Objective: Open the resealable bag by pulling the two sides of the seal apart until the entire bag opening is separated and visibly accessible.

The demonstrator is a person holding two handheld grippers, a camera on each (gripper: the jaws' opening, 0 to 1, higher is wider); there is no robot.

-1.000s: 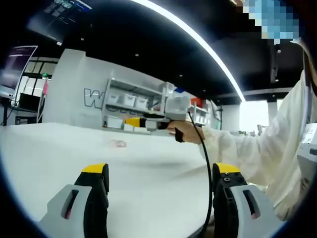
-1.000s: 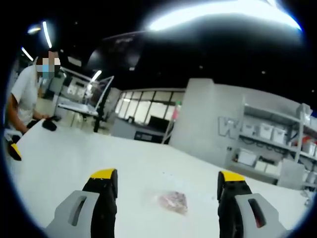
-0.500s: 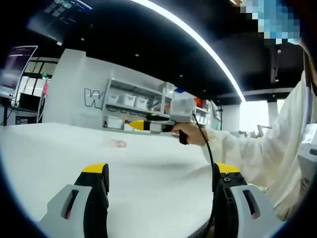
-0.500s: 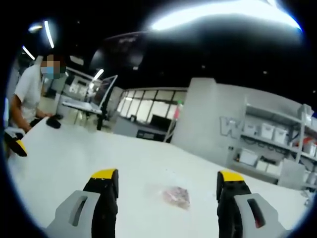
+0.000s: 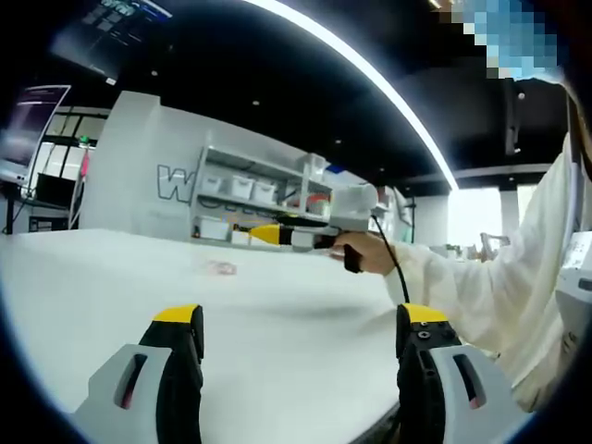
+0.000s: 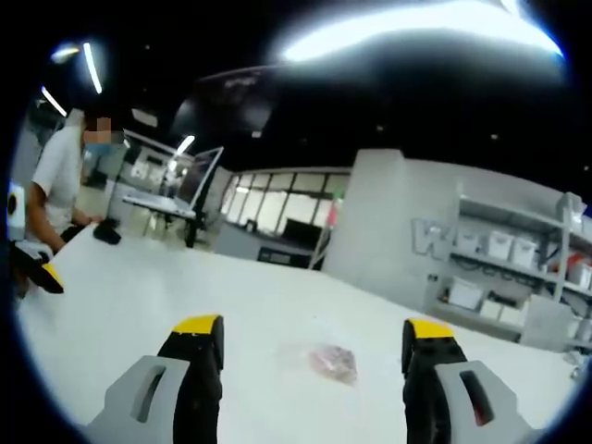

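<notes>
Left gripper view. Your left gripper [image 5: 294, 356]: fingers apart, nothing between them, held low over the white desk [image 5: 111, 277]. Your right gripper [image 5: 310, 233] shows here from the side, in your right hand [image 5: 368, 252]; against a second ago it sits further right in this view and its cable hangs less across the near finger. The resealable bag [image 5: 220, 268]: a small clear pouch with pinkish contents, flat on the desk, well ahead of your fingers and untouched. Its seal is too small to read from here.

Right gripper view. Your right gripper [image 6: 314, 361]: fingers apart, empty. The bag [image 6: 331, 362] lies on the desk [image 6: 139, 296] between the two fingers as seen, ahead of them; it has drifted slightly toward centre and looks a little smaller, which reads as camera movement, not the bag shifting. Your left gripper [image 6: 37, 273] shows at the left edge.

Judgement: you are lining up only; no grasp made, opening not begun.

Room: shelving with white bins [image 5: 242, 190], grey wall with lettering, ceiling strip light [image 5: 370, 74], a seated person [image 6: 57, 190] at the far end of the desk.
</notes>
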